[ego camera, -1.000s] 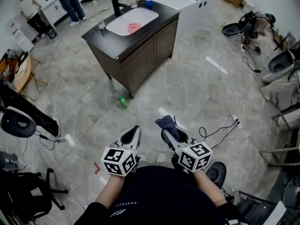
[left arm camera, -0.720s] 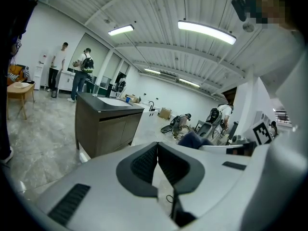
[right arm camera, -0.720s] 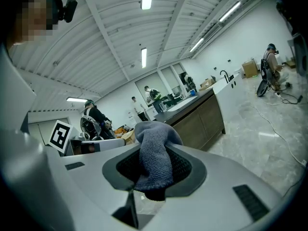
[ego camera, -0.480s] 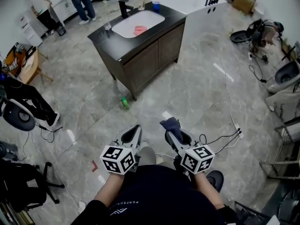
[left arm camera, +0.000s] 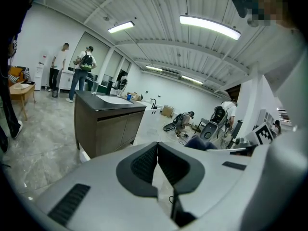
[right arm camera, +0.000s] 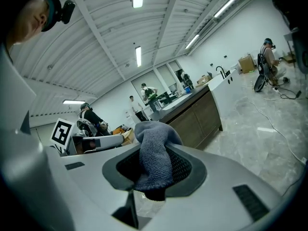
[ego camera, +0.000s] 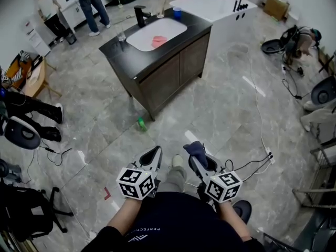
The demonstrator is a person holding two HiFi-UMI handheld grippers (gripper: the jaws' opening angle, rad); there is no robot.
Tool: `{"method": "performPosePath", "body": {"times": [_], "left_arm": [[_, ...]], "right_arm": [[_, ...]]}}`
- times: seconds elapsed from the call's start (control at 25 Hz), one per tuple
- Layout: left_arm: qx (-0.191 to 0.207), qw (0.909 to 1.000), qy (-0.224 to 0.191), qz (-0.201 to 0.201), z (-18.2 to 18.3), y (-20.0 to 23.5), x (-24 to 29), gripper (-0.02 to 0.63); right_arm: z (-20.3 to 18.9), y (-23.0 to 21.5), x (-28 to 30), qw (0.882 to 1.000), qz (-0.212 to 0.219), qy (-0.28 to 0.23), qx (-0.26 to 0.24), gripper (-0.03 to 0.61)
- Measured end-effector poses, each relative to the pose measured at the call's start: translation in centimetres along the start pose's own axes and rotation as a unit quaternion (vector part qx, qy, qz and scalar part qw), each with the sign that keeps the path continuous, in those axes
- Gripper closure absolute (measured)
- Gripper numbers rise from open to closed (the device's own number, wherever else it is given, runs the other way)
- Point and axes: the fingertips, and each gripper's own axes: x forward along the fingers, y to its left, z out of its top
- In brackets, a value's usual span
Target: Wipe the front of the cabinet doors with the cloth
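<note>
Since a second ago a grey-trousered leg (ego camera: 175,176) has come forward between the two tools, and the dark brown wooden cabinet (ego camera: 177,69) sits slightly lower in the head view. One bunched blue-grey cloth (ego camera: 194,148) is clamped in the right tool (ego camera: 196,156). Its long axis runs along the jaws, and its loose end pokes past the tips toward the far cabinet. The left tool (ego camera: 153,154) has its jaws pressed together on nothing. The cabinet's two doors (ego camera: 161,83) face near-right, well apart from the cloth across the grey stone floor (ego camera: 220,104). Its black tabletop (ego camera: 116,49) carries one white basin (ego camera: 142,38) with one pink item (ego camera: 159,40) inside.
</note>
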Motion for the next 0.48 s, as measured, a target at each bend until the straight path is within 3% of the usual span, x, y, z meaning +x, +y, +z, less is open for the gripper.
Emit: {"method": "performPosePath", "body": {"times": [0.48], "left_arm": [[-0.012, 0.9999, 0.010, 0.004, 2.7, 3.8, 7.8, 0.604]], "right_arm": [[4.0, -4.3, 5.2, 1.000, -0.001, 0.020, -0.001, 0.456]]}}
